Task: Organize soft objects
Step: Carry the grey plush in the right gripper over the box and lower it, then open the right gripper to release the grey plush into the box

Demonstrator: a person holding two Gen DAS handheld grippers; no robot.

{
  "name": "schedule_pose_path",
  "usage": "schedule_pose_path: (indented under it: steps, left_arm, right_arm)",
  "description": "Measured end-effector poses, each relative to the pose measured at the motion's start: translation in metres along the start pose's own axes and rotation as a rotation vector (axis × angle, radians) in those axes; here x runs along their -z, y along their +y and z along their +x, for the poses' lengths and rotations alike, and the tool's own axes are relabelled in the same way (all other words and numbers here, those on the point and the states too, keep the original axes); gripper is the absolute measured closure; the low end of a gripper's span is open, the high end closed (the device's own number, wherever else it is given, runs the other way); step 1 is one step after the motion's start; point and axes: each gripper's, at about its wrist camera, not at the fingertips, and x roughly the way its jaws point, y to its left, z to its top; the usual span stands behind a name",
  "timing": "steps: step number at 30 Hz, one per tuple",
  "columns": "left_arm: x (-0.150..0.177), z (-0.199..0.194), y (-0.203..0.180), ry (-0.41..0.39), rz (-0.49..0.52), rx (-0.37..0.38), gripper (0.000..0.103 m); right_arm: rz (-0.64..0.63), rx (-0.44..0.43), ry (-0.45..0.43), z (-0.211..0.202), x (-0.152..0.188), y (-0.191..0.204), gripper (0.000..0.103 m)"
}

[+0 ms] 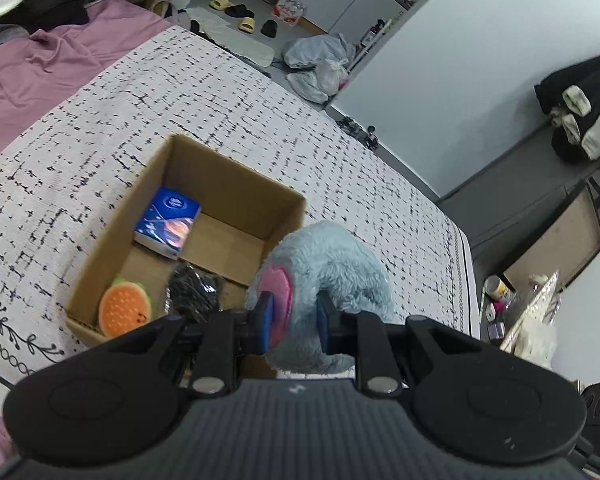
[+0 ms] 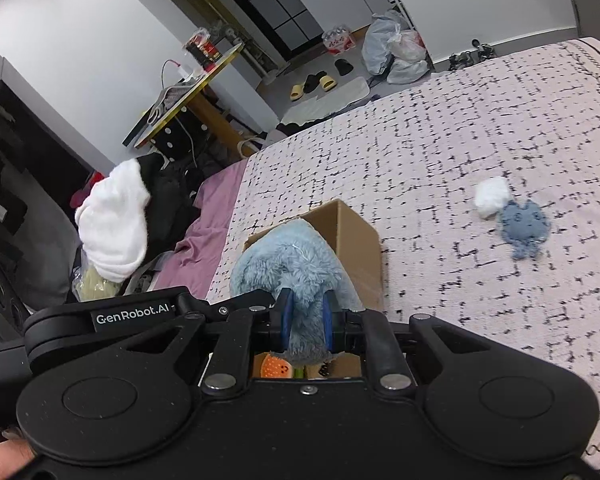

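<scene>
— What have your grippers got?
— My left gripper (image 1: 294,322) and right gripper (image 2: 307,320) are both clamped on the plush (image 1: 328,280), held over the box's (image 1: 236,172) near corner.
— Inside the box?
— A tissue pack (image 1: 168,222), an orange sponge (image 1: 125,312), something dark, maybe netting. On the bed (image 2: 440,152), a blue toy (image 2: 524,232).

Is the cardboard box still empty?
No: the cardboard box already holds a blue tissue pack, an orange sponge and a dark bundle.
</scene>
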Motion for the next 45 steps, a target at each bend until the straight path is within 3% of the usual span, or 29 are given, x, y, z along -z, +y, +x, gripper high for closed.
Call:
schedule_pose_path:
  steps: [18,27,29,32,34,36,39,45]
  left_arm:
    - [-0.048,0.038,0.034,-0.022,-0.059,-0.044,0.086]
    - [-0.057,0.067,0.045,0.007,-0.090,-0.051,0.086]
    - [-0.058,0.073,0.043,0.031,-0.079,-0.027,0.084]
    - [-0.057,0.081,0.044,0.073,-0.085,-0.051,0.082]
    - [-0.057,0.079,0.044,0.065,-0.071,-0.063,0.078]
    - [-0.057,0.073,0.043,0.048,-0.053,-0.079,0.064]
    - [-0.055,0.064,0.040,0.016,-0.023,-0.107,0.048]
    - [-0.049,0.046,0.034,-0.018,-0.002,-0.141,0.034]
  right_arm:
    - [0.054,0.004,0.035,0.057,-0.022,0.015,0.081]
    - [0.078,0.040,0.038,0.051,-0.027,0.000,0.080]
    - [0.078,0.051,0.037,0.050,-0.027,-0.003,0.080]
    - [0.088,0.064,0.032,0.046,-0.028,-0.008,0.075]
    - [0.093,0.073,0.019,0.043,-0.027,-0.010,0.068]
    - [0.098,0.085,0.009,0.040,-0.027,-0.012,0.058]
    - [0.108,0.100,0.005,0.037,-0.026,-0.016,0.052]
    - [0.107,0.124,-0.019,0.022,-0.023,-0.019,0.036]
